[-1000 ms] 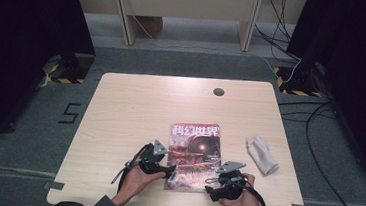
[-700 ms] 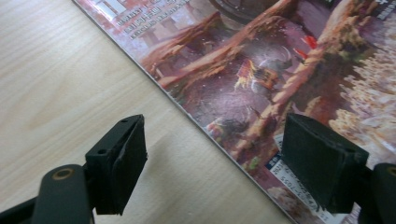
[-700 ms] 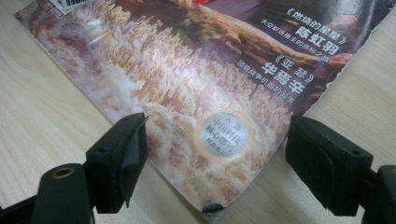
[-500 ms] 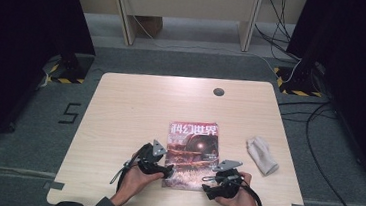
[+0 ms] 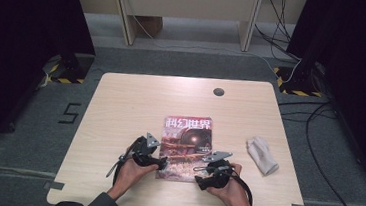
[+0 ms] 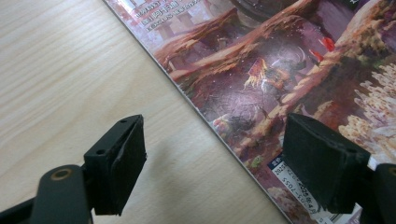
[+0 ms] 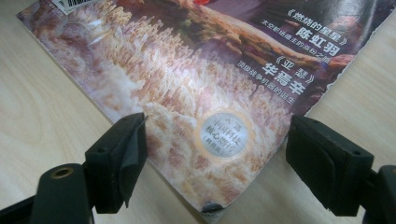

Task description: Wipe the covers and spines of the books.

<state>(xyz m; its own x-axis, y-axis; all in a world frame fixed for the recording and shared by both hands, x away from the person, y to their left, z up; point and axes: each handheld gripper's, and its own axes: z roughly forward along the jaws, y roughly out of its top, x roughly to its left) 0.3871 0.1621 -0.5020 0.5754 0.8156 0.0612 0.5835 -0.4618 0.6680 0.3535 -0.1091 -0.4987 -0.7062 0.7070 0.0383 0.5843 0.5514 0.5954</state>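
A magazine (image 5: 188,133) with a reddish illustrated cover lies flat on the wooden table (image 5: 120,107), near its front edge. My left gripper (image 5: 162,163) is at the magazine's lower left edge. In the left gripper view its jaws (image 6: 215,163) stand open, one over bare wood and one over the magazine (image 6: 280,70), with the spine edge running between them. My right gripper (image 5: 202,172) is at the lower right corner. In the right gripper view it (image 7: 215,158) is open, and the corner of the magazine (image 7: 210,70) lies between its jaws without touching them.
A crumpled white cloth (image 5: 262,156) lies on the table to the right of the magazine. A dark round hole (image 5: 218,91) sits near the far edge. Beyond the table are desk legs, and cables (image 5: 315,119) lie on the grey floor at the right.
Both hands with their grippers have shifted a little to the left and away from the front edge, and the magazine has moved the same way with them.
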